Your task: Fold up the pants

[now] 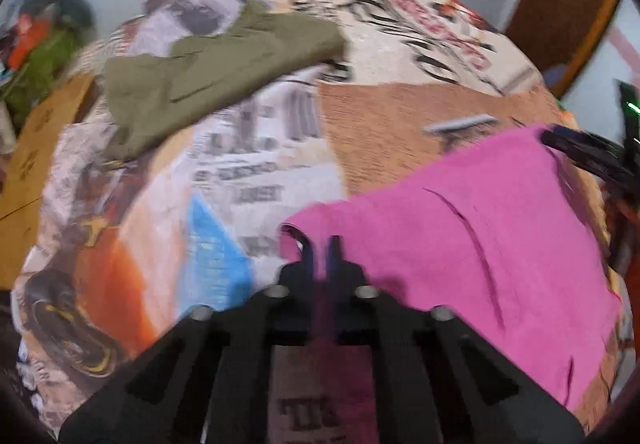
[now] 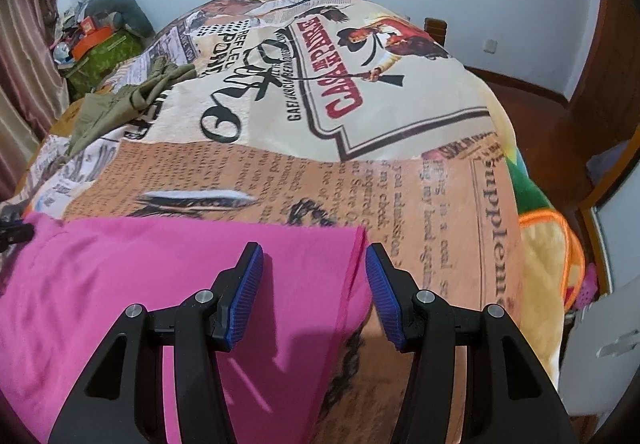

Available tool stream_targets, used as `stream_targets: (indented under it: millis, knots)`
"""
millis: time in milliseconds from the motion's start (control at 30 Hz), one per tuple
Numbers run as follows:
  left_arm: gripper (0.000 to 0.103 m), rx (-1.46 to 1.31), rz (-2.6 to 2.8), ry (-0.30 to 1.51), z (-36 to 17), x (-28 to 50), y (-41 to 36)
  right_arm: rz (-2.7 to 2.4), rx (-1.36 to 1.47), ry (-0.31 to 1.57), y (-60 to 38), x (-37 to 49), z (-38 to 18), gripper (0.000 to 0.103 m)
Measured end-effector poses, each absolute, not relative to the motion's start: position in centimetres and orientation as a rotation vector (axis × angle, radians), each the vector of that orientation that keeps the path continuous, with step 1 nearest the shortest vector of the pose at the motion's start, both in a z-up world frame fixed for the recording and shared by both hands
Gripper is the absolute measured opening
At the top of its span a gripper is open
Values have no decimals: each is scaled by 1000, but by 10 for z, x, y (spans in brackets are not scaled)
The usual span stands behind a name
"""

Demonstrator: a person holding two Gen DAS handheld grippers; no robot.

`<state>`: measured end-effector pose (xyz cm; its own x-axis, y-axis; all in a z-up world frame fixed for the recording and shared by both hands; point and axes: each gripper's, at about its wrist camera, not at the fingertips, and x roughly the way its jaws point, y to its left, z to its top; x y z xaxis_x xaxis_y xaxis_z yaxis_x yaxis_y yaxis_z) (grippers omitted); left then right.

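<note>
Left gripper (image 1: 320, 248) has its fingers pinched together on the near corner of the pink pants (image 1: 472, 228), the cloth caught between the blue pads. Right gripper (image 2: 314, 284) stands wide apart, holding nothing; its left pad hangs over the pink cloth and its right pad over the bare blanket (image 2: 420, 204), so the pants' right edge runs between them. The pants lie spread on the near part of the printed blanket, their far edge straight across. Beyond that edge the blanket is open right up to the far wall. An olive garment (image 1: 208, 76) lies crumpled at the far left, well apart from the pants.
</note>
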<state>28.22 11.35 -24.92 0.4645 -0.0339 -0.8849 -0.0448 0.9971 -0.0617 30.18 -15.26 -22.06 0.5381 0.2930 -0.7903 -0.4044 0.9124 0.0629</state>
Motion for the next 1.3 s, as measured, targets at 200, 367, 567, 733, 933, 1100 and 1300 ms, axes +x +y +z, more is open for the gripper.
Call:
stream_targets:
  millis: [200,367,567,733,933,1100,1300]
  knots:
    - [3,-2,32,1060,-248,280,107,425,-147,964,-151,314,-240,15]
    - [3,-33,49,1066,-251,279,116,392,-235,922,-149,308,-241,4]
    - [4,0,59,1067,-258,270,114,376,-354,931,-145,311,-249,1]
    - [5,-5,78,1078,-257,269,115,366,-405,962,-140,314,-247,1]
    - [6,-6,88,1035,-227,262,123,381,-318,986,-150,307,-215,11]
    - [9,-4,73,977,-195,267,118,425,-256,886,-142,286,-176,53]
    - [21,-54,-2,1044,-203,291,101,557,-212,872,-99,264,-168,65]
